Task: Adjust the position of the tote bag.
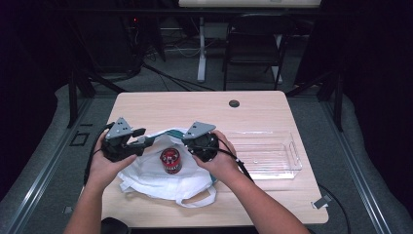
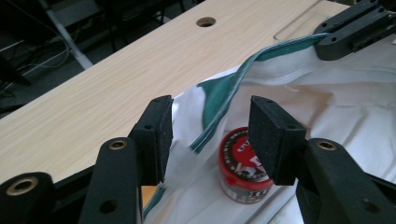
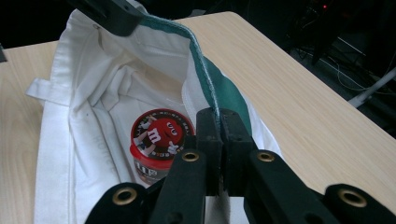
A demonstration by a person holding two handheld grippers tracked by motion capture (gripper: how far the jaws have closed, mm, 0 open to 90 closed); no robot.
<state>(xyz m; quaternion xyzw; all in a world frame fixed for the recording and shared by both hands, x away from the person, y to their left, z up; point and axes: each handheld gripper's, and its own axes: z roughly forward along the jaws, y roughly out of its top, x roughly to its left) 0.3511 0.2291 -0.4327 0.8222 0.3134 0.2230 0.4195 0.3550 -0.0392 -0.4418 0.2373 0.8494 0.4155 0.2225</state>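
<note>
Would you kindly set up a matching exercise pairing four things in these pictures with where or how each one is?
Things:
1. left tongs
2. right tongs
3. jar
4. bin

States:
A. empty, at the table's right side
B. shut on the bag's green edge
C. open, with the bag's edge between the jaws
D. red-lidded, standing on the white bag

Pairs: 1-C, 2-B, 3-D, 4-A
</note>
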